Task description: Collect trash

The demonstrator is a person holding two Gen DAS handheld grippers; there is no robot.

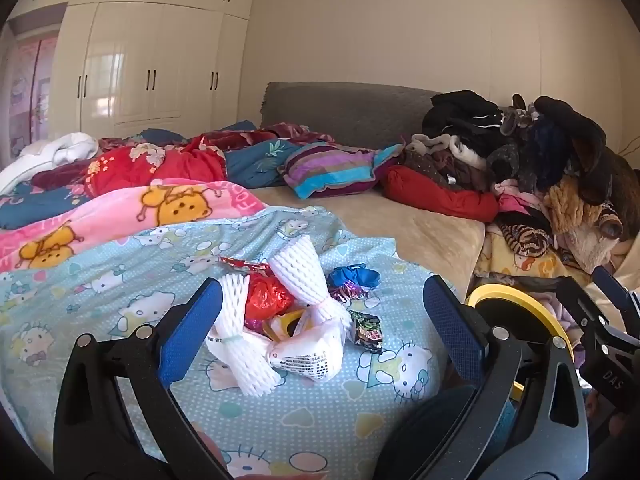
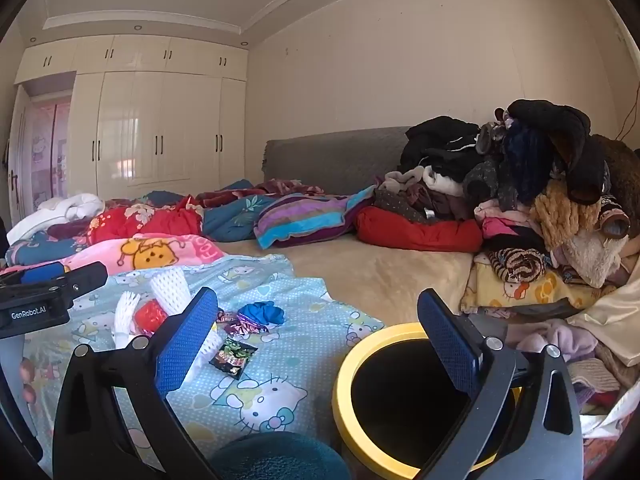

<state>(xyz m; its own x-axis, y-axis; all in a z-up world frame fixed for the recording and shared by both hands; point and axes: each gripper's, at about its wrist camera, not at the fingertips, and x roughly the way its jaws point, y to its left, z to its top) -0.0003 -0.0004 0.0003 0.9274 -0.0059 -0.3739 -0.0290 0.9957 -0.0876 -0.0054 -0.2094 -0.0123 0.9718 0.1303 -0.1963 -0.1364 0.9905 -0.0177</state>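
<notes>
A pile of trash lies on the light blue cartoon-cat blanket [image 1: 100, 280]: white foam fruit nets [image 1: 298, 270], a red plastic bag [image 1: 266, 296], a white printed bag [image 1: 312, 354], a blue crumpled wrapper [image 1: 354, 276] and a dark snack packet [image 1: 366, 332]. My left gripper [image 1: 320, 328] is open and empty, its jaws either side of the pile, just in front of it. A yellow-rimmed black bin [image 2: 404, 396] stands at the bed's edge. My right gripper [image 2: 320, 340] is open and empty above the bin's rim. The packet [image 2: 234, 354] and blue wrapper [image 2: 262, 312] lie to its left.
A heap of clothes and plush toys [image 2: 540, 184] fills the right side of the bed. Quilts and pillows [image 1: 160, 164] lie across the back and left. The beige sheet [image 2: 380, 268] is bare in the middle. White wardrobes [image 1: 152, 72] stand behind.
</notes>
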